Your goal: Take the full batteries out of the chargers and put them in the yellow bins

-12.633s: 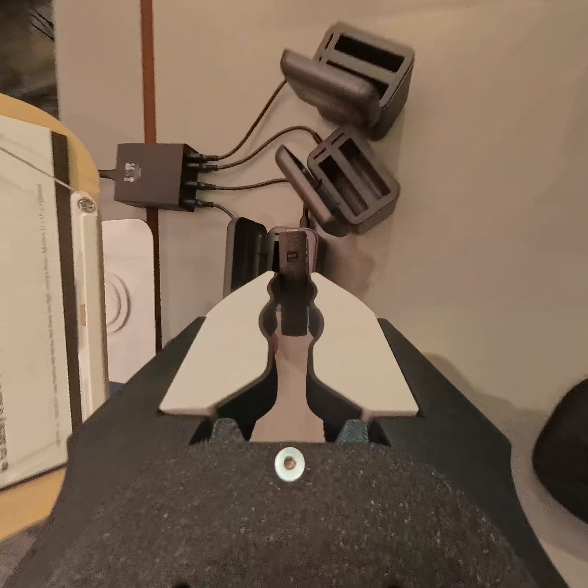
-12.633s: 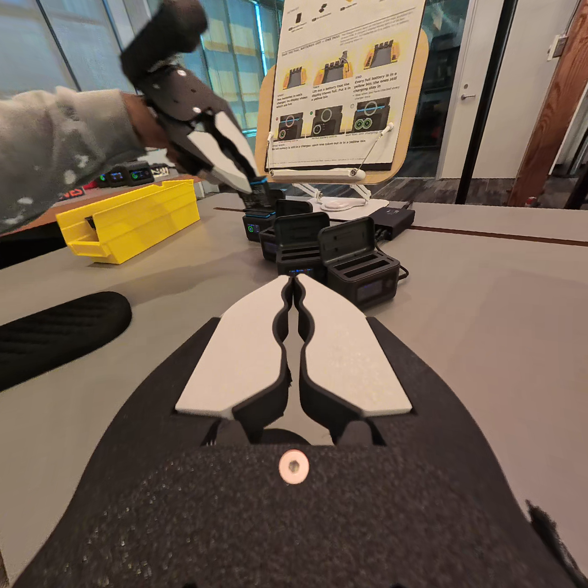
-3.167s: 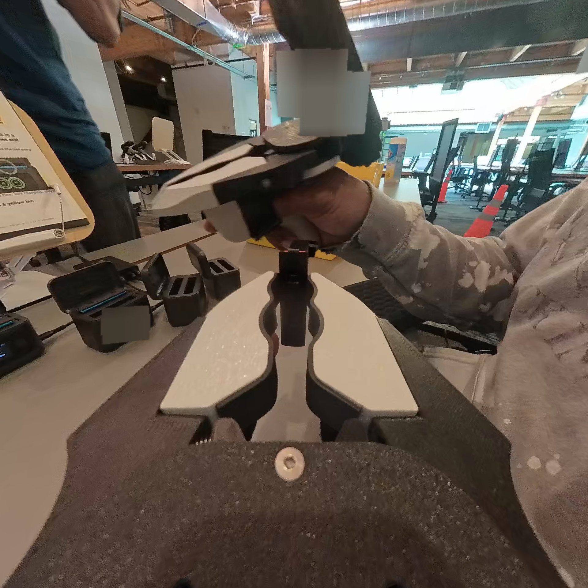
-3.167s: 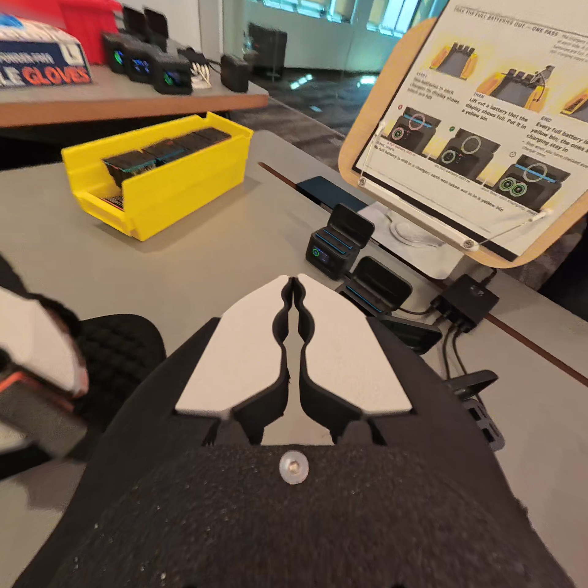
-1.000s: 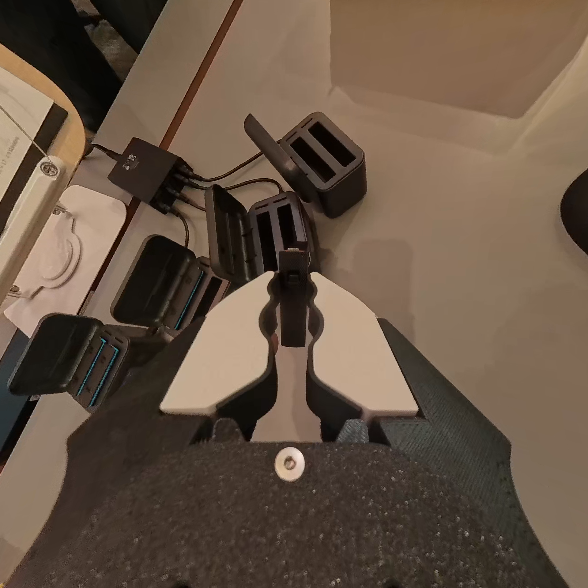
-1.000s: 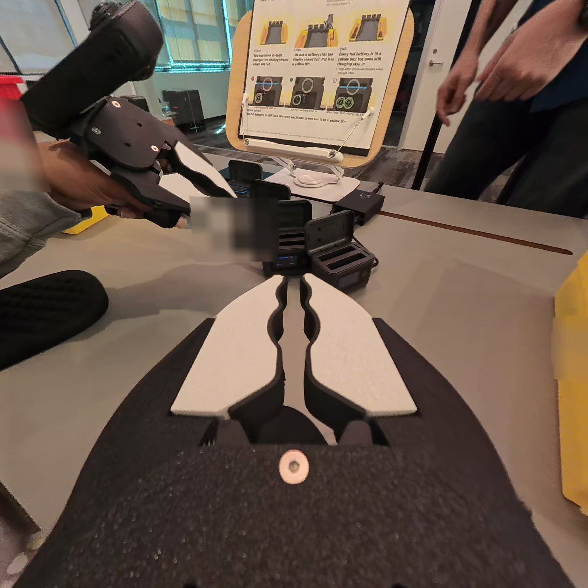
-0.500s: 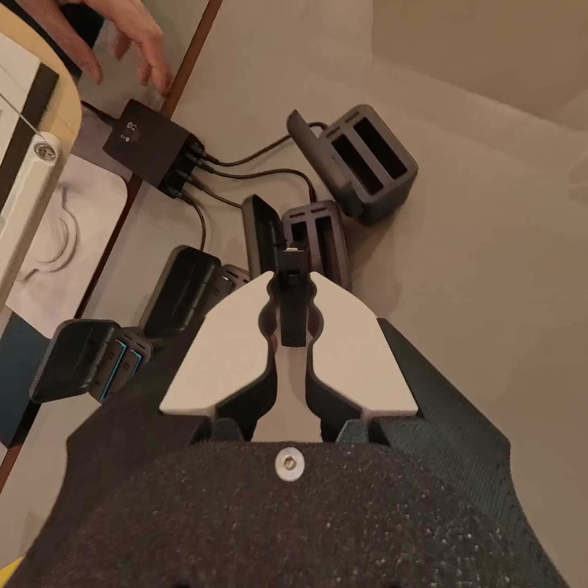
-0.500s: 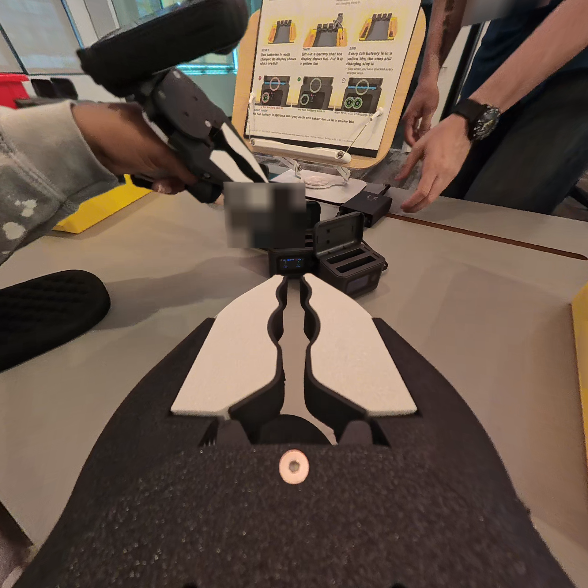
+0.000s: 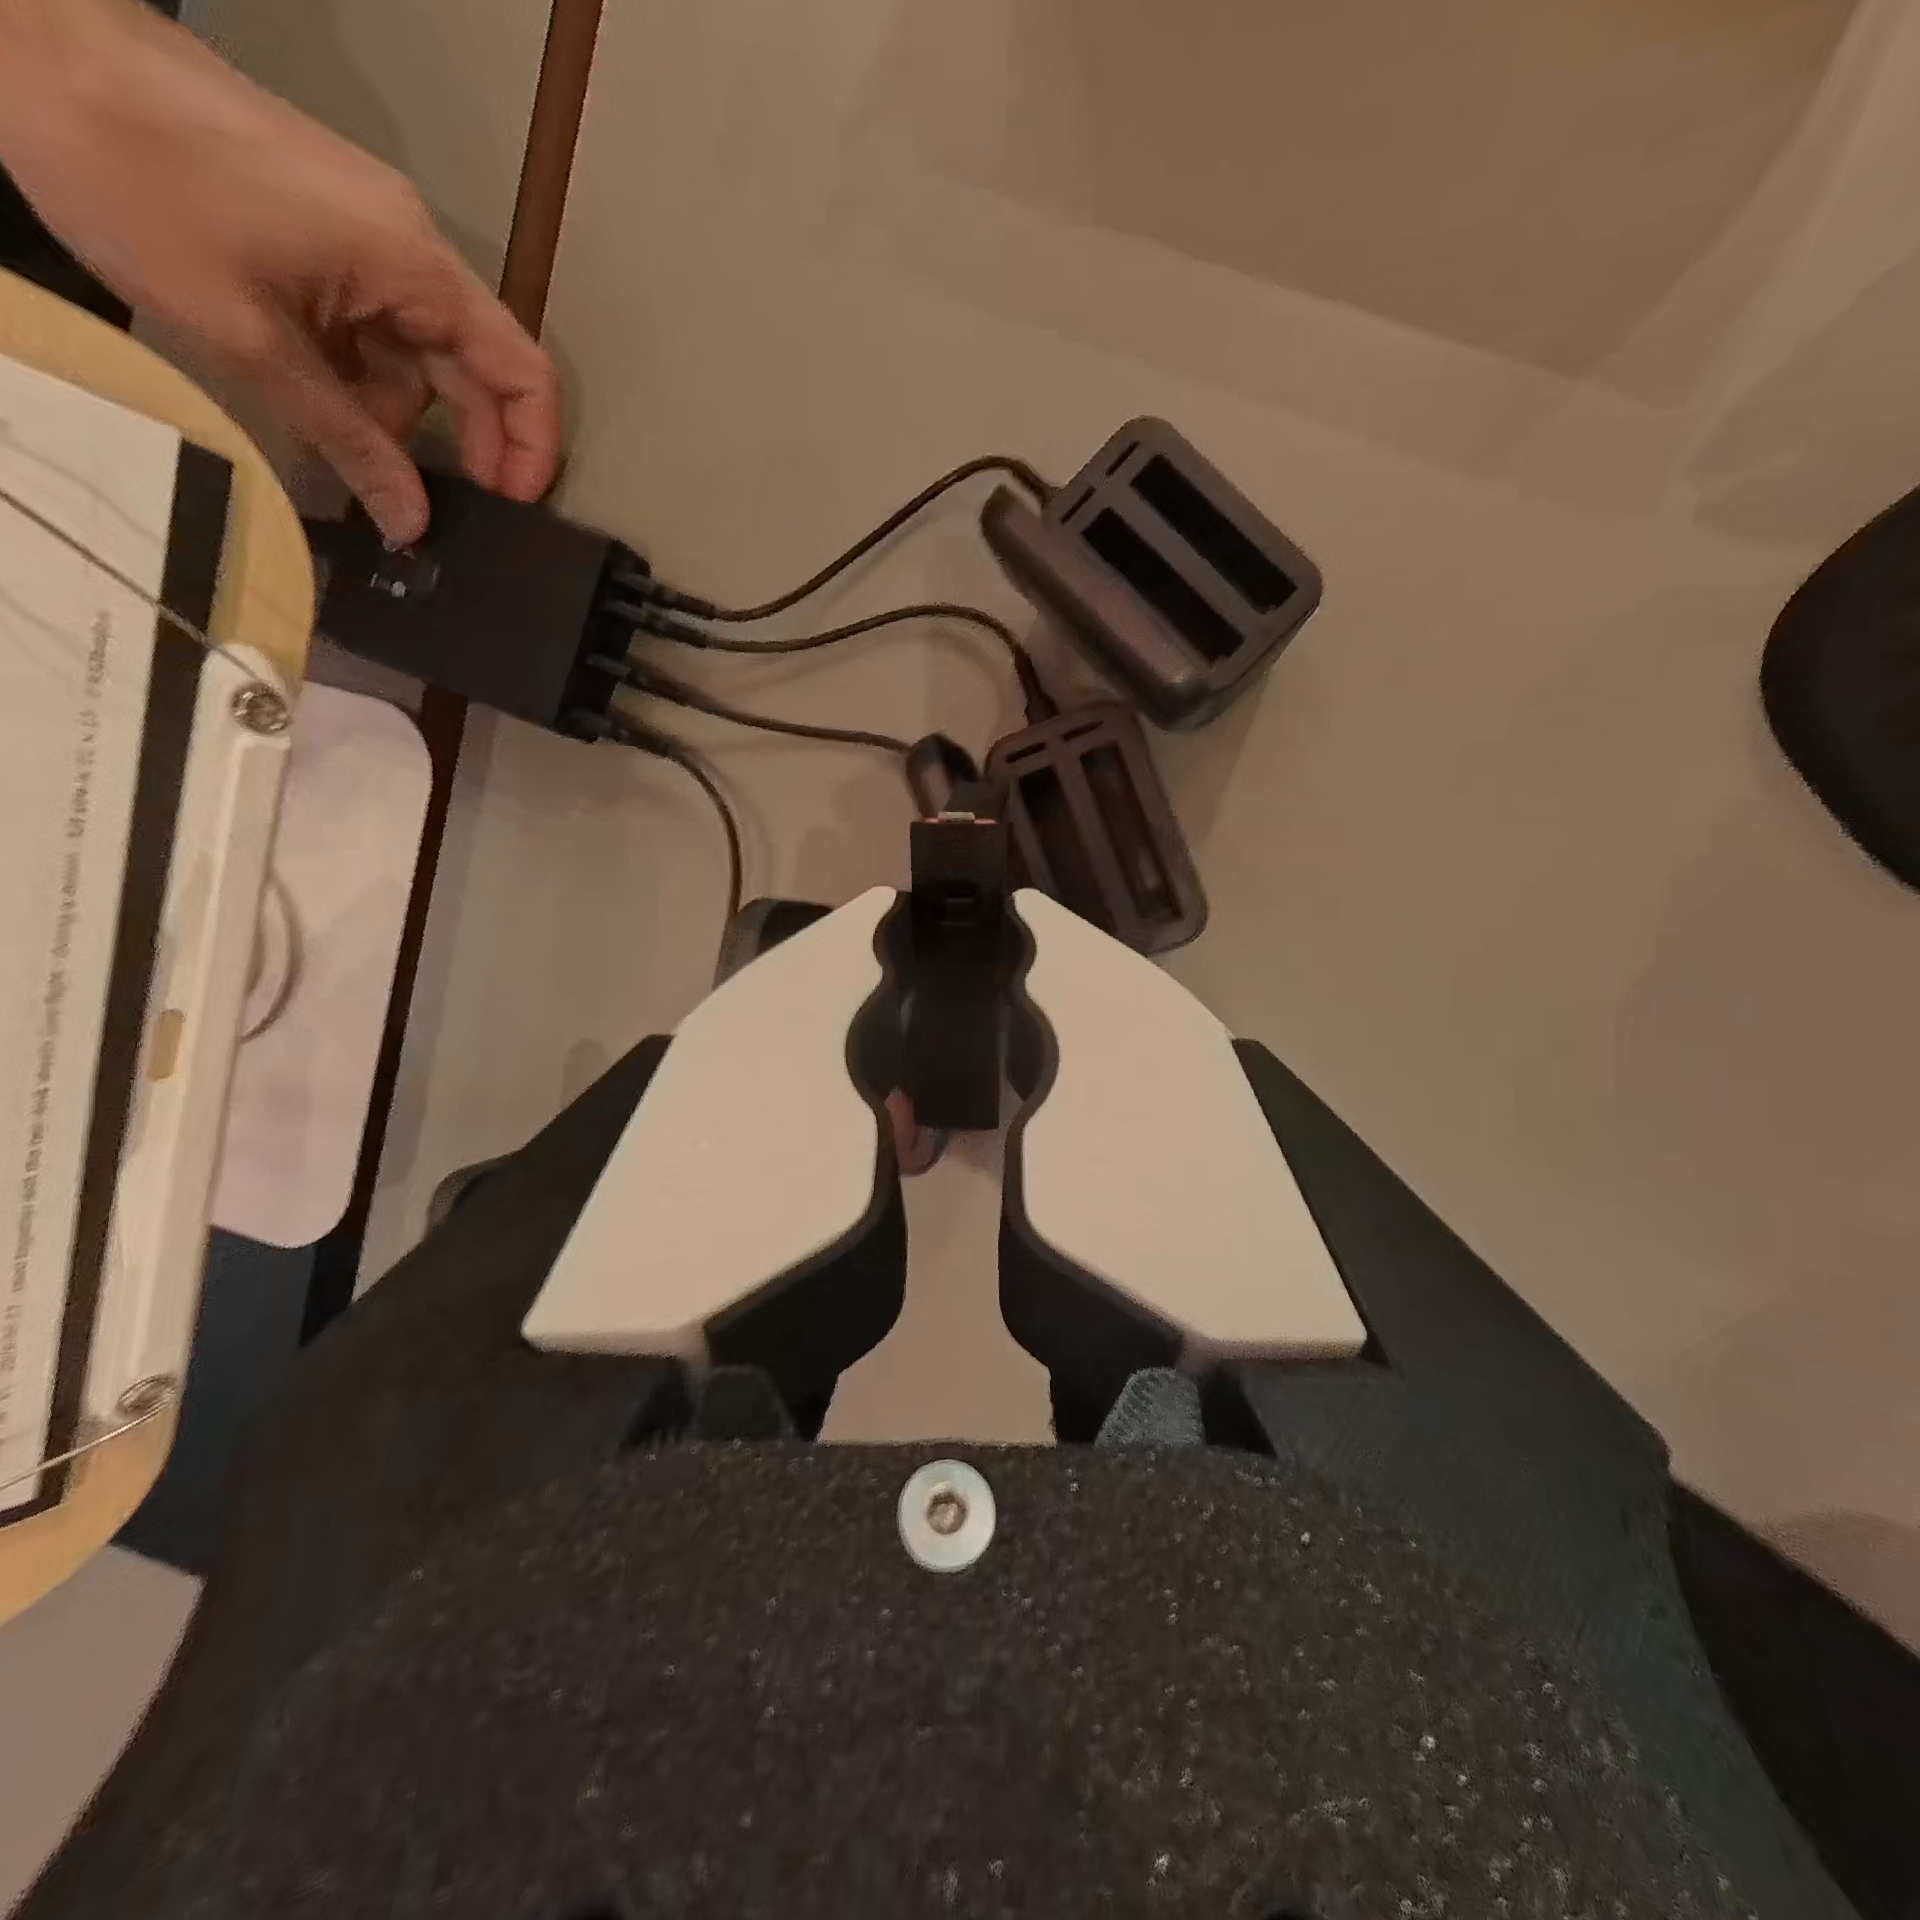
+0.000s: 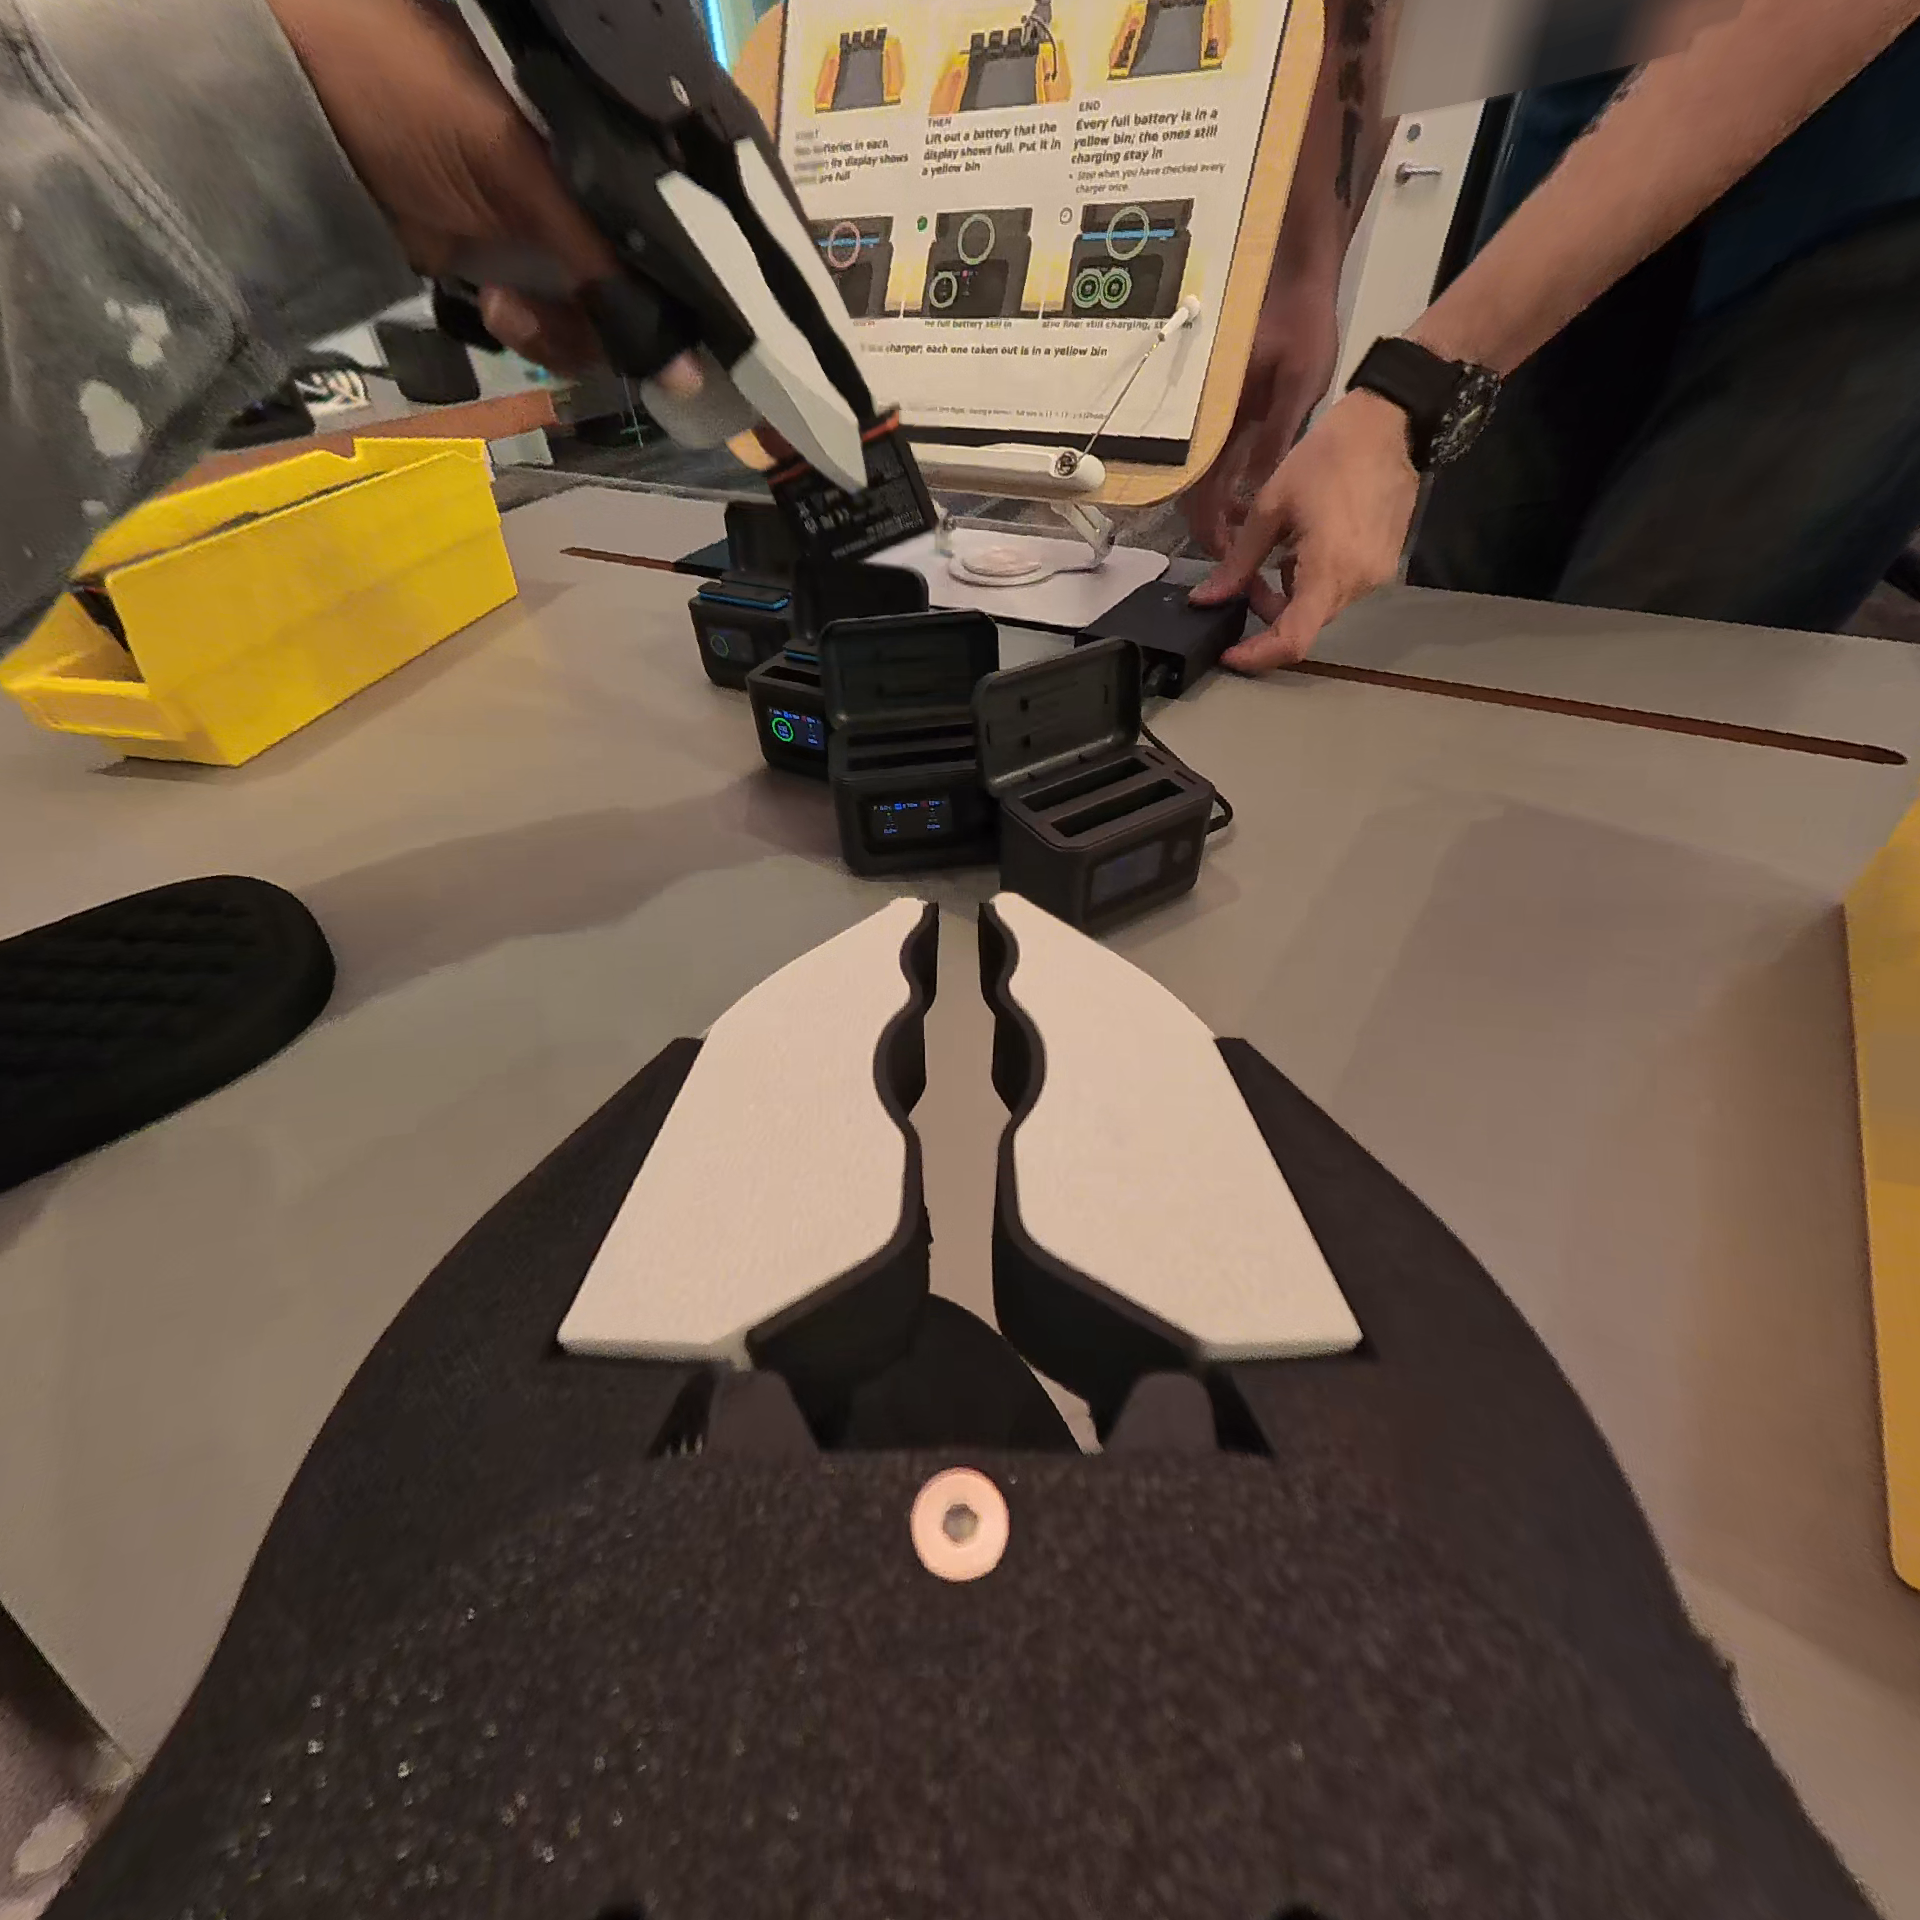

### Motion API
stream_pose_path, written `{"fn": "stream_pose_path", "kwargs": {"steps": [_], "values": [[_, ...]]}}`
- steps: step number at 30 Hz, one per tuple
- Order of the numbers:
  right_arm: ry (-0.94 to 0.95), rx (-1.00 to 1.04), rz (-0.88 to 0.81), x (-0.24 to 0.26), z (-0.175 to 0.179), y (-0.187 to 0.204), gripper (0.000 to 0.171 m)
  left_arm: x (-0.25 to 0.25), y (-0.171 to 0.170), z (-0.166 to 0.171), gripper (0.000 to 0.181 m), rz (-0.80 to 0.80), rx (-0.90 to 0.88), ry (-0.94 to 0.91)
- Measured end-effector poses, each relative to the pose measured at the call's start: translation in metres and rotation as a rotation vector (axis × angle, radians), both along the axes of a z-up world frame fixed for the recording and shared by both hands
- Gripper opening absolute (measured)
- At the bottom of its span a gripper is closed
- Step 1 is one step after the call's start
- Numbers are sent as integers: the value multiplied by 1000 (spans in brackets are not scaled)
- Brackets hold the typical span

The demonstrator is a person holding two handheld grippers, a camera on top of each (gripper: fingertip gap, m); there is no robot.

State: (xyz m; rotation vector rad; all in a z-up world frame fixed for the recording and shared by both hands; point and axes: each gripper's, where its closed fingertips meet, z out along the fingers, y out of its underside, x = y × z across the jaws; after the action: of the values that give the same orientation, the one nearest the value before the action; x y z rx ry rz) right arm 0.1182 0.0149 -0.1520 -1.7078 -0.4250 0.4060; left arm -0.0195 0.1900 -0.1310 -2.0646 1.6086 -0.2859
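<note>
A cluster of four black chargers (image 10: 914, 748) sits mid-table and anchors the scene. Left of the cluster, a yellow bin (image 10: 281, 582) rests on the grey table (image 10: 1455, 935), dark batteries just visible inside it, and a black padded rest (image 10: 145, 997) lies nearer the camera on the same side. Above the cluster's left half, the left gripper (image 10: 862, 457) clamps a black battery (image 10: 862, 504) between its white fingers (image 10: 748, 281), holding it in the air over the chargers; in the left wrist view the same battery (image 9: 954, 987) stands gripped between the pads of the left gripper (image 9: 954, 904), directly over an open charger with empty slots (image 9: 1096, 821). Two chargers at the cluster's left carry blue-edged batteries (image 10: 743, 594); the two at its right show empty slots, lids up, one screen lit. Behind the cluster stands a wooden-backed instruction board (image 10: 1039, 208). Right of the cluster, a bystander's hand (image 10: 1299, 551) touches the black power hub (image 10: 1164, 629) that feeds the chargers by cable. In front of the cluster, the right gripper (image 10: 958, 914) hovers with its jaws narrow, a slim gap between them and nothing held. At the far right edge, well apart from the cluster, shows part of a second yellow bin (image 10: 1886, 1143).
</note>
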Motion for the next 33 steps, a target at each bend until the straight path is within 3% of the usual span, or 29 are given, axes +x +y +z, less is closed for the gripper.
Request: {"fn": "stream_pose_path", "kwargs": {"steps": [1,7,12,21,25,33], "values": [[1,-4,0,1,-1,0,7,-8,5,0,16,-4,4,29],[3,-13,14,-1,-5,1,7,-46,19,-48,15,-35,-57,224],[-18,-11,20,-3,-7,1,7,-45,18,-70,15,-41,-82,215],[-32,-23,34,-9,-10,3,7,-35,16,-73,16,36,-155,153],[-35,-25,41,-11,-11,2,7,-29,25,-73,15,181,-194,73],[-37,-31,45,-11,-13,4,7,-24,25,-71,16,312,-264,-134]]}}
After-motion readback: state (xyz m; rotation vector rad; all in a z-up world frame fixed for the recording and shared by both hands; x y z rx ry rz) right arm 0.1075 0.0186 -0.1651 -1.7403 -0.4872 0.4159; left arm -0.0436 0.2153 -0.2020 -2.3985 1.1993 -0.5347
